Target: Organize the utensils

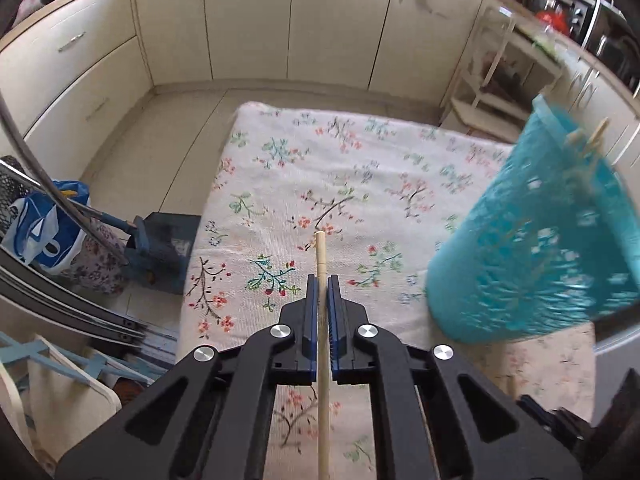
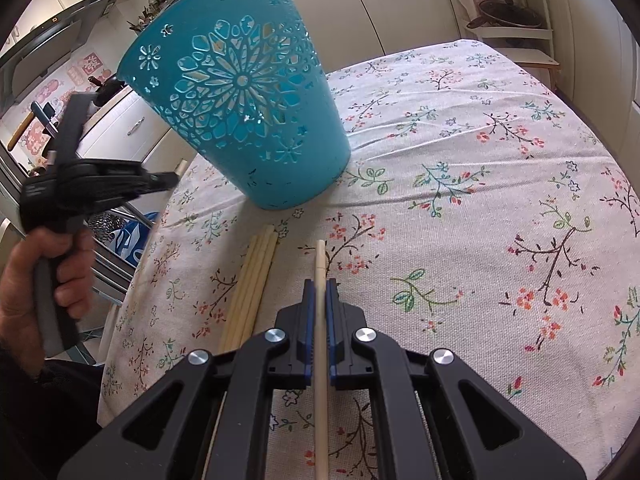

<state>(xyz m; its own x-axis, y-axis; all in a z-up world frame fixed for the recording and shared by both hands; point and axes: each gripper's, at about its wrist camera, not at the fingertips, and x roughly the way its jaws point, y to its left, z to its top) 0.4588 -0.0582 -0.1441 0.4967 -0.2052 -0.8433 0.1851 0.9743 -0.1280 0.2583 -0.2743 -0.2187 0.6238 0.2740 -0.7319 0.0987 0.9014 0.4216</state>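
Observation:
My left gripper (image 1: 320,286) is shut on a pale wooden chopstick (image 1: 321,256) that sticks out past the fingertips, above the floral tablecloth (image 1: 320,168). The teal cut-out utensil holder (image 1: 536,248) stands to its right, blurred, with chopsticks inside. My right gripper (image 2: 320,290) is shut on another chopstick (image 2: 320,264) just above the cloth. The same holder (image 2: 240,92) stands ahead and left of it. Several loose chopsticks (image 2: 252,284) lie on the cloth left of the right gripper. The left gripper (image 2: 172,180) shows at far left, held in a hand.
Cream kitchen cabinets (image 1: 248,20) run behind the table. A white shelf rack (image 2: 516,12) with pans stands at the back right. A blue and white plastic bag (image 1: 44,224) and a blue box (image 1: 160,248) sit on the floor left of the table.

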